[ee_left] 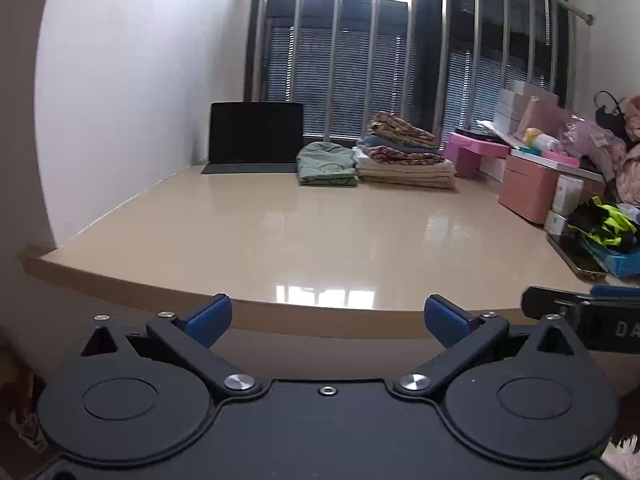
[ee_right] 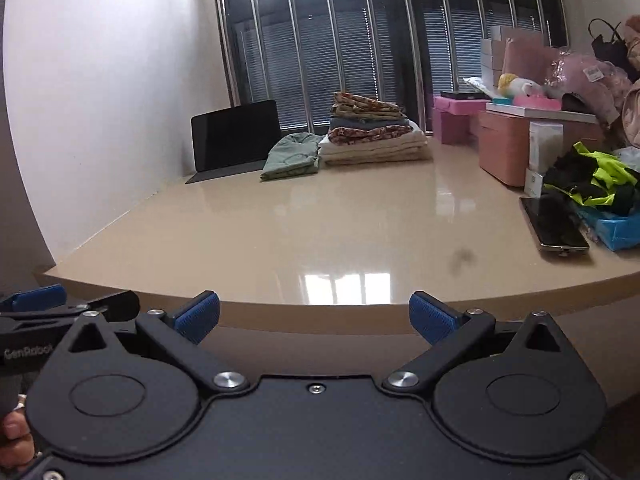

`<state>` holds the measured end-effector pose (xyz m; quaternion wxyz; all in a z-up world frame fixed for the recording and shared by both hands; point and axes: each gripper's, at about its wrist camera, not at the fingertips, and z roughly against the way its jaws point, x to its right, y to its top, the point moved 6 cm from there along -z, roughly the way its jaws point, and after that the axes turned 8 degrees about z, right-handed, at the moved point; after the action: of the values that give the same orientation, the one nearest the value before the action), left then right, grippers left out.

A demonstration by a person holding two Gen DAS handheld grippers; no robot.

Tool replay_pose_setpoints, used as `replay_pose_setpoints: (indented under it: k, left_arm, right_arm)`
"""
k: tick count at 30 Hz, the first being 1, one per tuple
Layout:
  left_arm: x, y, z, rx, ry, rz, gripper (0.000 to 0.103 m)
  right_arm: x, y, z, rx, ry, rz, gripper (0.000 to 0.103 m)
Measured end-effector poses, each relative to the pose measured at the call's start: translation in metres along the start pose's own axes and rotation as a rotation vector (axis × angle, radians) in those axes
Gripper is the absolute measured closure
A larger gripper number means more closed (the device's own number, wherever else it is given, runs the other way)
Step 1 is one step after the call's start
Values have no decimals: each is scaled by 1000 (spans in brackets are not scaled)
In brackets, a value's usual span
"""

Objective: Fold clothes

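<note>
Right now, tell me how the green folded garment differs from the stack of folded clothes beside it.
The green folded garment is one plain-coloured piece lying low; the stack of folded clothes holds several layers, cream, floral and blue, and stands taller. The garment sits nearer the laptop. Both are folded and rest at the table's far end.

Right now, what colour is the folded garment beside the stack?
Pale green, clearest in the right wrist view.

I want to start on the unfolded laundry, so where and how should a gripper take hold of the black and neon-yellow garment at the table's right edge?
Probably grip a raised neon-yellow fold on top of the black and neon-yellow garment, coming from above with the right gripper, which is open. The heap is crumpled, so its ridges stand up for pinching, and the phone lies close on its near left.
</note>
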<state>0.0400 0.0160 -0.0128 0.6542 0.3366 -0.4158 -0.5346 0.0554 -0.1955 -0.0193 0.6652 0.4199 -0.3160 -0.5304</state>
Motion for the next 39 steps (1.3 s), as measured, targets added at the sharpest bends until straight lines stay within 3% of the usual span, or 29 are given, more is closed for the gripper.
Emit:
replay_pose_setpoints:
  k: [15,39]
  left_arm:
    - [1,-4,2,-22,-37,-2,0]
    - [1,-6,0,-38,-52,-10,0]
  right_arm:
    - [-4,-1,4,2,-34,48,1]
    - [-9,-6,-1,-45,-20,60,1]
